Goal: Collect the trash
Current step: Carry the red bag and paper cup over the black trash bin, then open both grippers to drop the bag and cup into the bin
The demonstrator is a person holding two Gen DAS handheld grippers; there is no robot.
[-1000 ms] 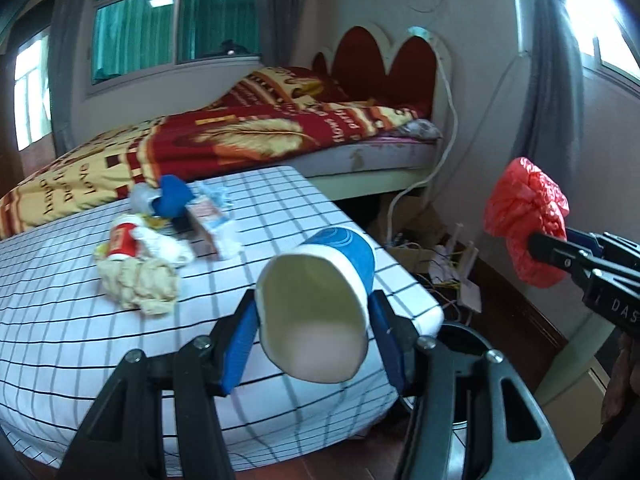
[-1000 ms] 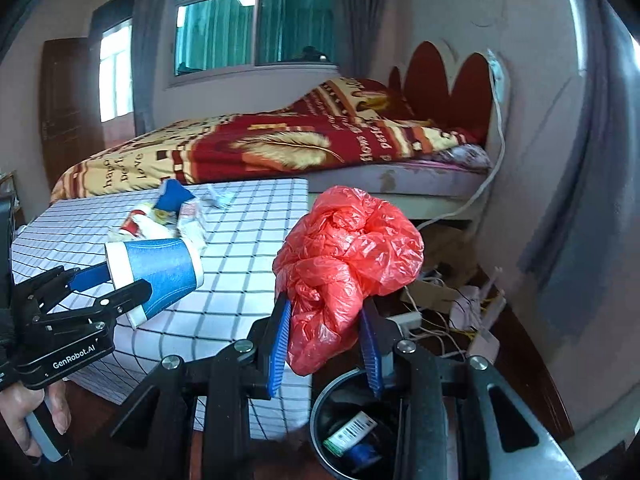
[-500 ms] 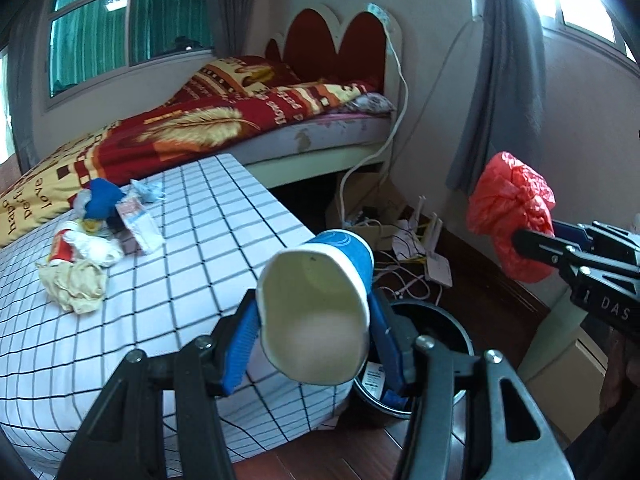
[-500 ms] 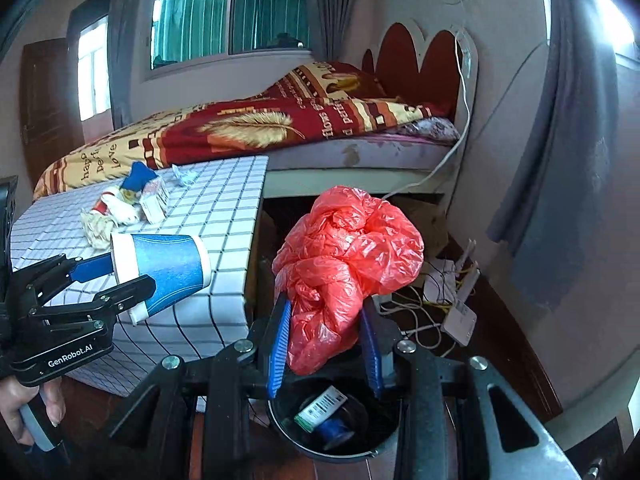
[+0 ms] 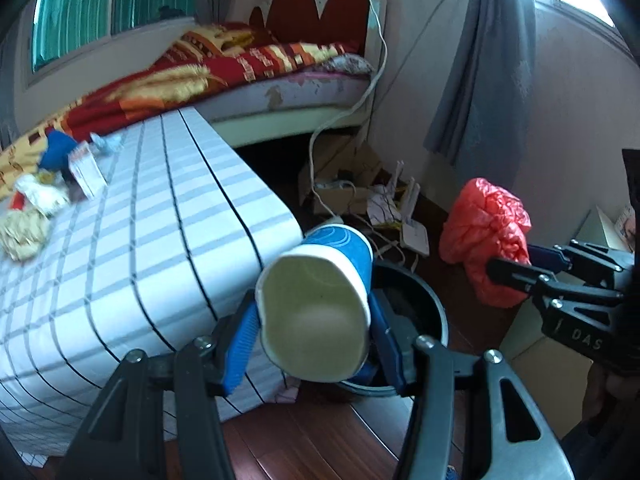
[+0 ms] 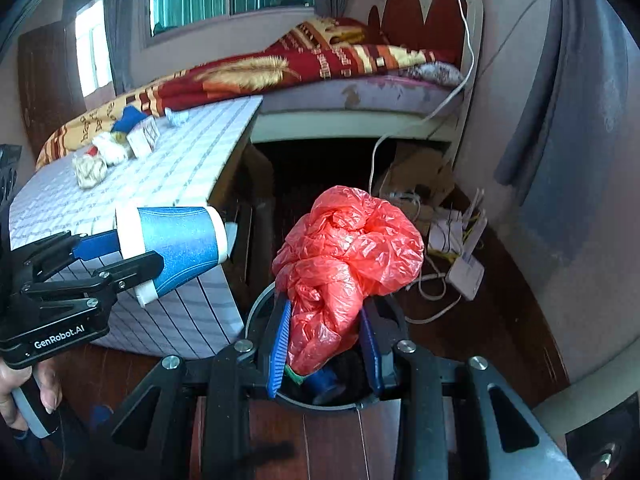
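Observation:
My left gripper (image 5: 312,340) is shut on a blue and white paper cup (image 5: 320,304) lying sideways, its open mouth toward the camera; the cup (image 6: 176,248) shows in the right wrist view too. My right gripper (image 6: 326,344) is shut on a crumpled red plastic bag (image 6: 348,260), also visible as the bag (image 5: 488,236) in the left wrist view. Both hang above a round black bin (image 5: 424,300) on the floor beside the table; the bin (image 6: 260,308) holds a few items.
A table with a white checked cloth (image 5: 160,220) carries more trash (image 5: 52,184), the same pile (image 6: 116,148) in the right wrist view. Behind stand a bed (image 6: 320,68), cables and a router (image 6: 464,268) on the wooden floor, and a grey curtain (image 5: 488,72).
Both grippers moved right off the table and down toward the bin, which now sits directly under the cup and bag. Both grips are unchanged.

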